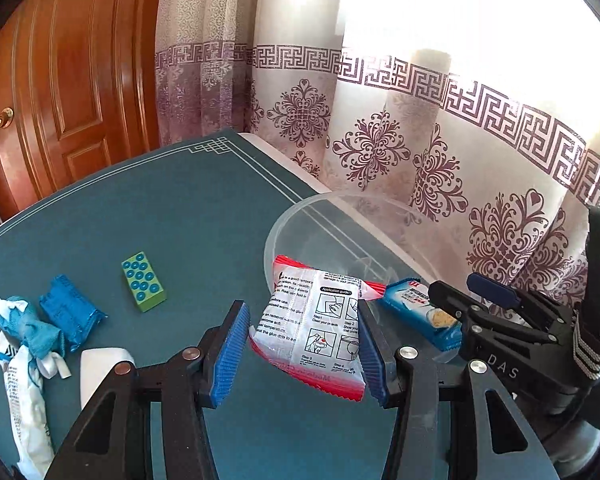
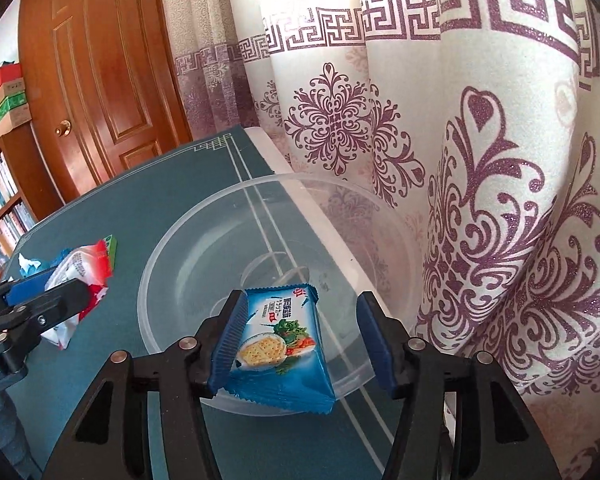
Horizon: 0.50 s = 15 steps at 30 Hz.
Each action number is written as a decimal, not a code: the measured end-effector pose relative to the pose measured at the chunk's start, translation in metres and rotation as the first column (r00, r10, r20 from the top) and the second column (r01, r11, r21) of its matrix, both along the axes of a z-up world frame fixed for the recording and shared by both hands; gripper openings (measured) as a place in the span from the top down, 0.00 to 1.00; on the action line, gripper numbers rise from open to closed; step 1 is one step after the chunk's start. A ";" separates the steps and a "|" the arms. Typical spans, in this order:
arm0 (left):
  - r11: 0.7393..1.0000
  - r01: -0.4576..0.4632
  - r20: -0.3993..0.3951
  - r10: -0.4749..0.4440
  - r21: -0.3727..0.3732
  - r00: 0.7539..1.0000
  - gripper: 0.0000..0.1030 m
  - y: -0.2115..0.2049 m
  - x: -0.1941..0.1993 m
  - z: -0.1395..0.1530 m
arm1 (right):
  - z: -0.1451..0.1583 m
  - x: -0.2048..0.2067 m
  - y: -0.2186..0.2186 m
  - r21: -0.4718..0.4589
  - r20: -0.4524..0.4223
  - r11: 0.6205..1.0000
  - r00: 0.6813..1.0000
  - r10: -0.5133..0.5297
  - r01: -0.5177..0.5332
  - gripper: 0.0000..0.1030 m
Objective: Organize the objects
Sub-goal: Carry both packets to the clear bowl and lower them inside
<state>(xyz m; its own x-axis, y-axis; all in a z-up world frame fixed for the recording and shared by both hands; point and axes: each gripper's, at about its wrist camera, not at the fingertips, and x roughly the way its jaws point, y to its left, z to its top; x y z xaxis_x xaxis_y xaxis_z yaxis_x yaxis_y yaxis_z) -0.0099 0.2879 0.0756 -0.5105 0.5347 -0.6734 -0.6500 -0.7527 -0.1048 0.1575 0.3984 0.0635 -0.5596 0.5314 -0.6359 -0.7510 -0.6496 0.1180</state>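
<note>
Teal table by curtain: right gripper (image 2: 300, 344) jaws spread, cracker packet (image 2: 280, 348) dropping into clear bowl (image 2: 172, 256); left gripper (image 1: 304, 356) pinches white sachet (image 1: 312, 328), next carry over bowl, release.

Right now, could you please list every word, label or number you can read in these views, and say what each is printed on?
"Application guide": white and red sachet held in the left gripper.
"Step 1", "Step 2", "Step 3", "Step 4": same sachet; its smaller print is only partly readable.
"DAS": right gripper body.
Blue cracker packet: East Asian characters, unreadable.
</note>
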 end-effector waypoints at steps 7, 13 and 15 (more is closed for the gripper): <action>0.998 0.063 -0.002 -0.063 0.010 0.998 0.46 0.039 -0.001 -0.002 | 0.001 0.005 0.004 0.005 -0.003 0.999 0.999 -0.039 0.039 0.43; 0.999 0.038 0.011 -0.039 0.035 0.999 0.20 0.040 -0.003 -0.004 | 0.006 0.008 0.003 0.037 -0.006 0.997 0.998 -0.062 0.062 0.43; 0.999 0.019 0.010 -0.019 0.030 1.000 0.17 0.035 -0.005 -0.004 | 0.007 0.009 0.003 0.049 -0.004 0.996 0.997 -0.079 0.079 0.43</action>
<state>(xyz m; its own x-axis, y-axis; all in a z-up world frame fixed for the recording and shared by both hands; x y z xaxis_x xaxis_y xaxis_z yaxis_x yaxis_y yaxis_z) -0.0152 0.3233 0.0718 -0.4929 0.5645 -0.6621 -0.6630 -0.7364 -0.1343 0.1666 0.4015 0.0702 -0.5162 0.6044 -0.6068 -0.7998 -0.5937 0.0890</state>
